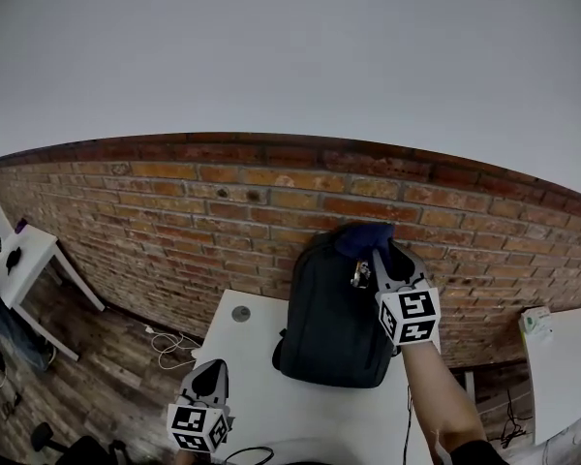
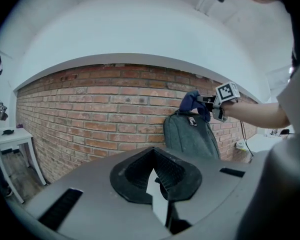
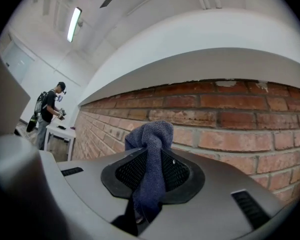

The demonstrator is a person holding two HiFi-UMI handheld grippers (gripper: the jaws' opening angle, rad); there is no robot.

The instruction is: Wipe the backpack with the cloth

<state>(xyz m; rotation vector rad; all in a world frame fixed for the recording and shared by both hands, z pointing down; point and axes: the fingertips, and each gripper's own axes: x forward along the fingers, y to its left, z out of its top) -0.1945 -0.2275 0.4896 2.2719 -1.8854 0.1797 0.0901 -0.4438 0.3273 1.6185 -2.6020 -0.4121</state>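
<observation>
Advise drawing the dark blue cloth [image 1: 364,237] down the black backpack [image 1: 334,308] in even, overlapping strokes with light pressure, lest the upright bag slide on the white tabletop [image 1: 261,395] against the brick wall [image 1: 174,221]. Noted right tool [image 1: 380,260] clamped on the cloth at the backpack's top; left tool [image 1: 210,374] low over the tabletop's near edge, slightly parted, empty

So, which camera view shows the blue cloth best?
The right gripper view: the cloth fills the centre, pinched between the tongs. Head and left gripper views show it small, at the backpack's top.
</observation>
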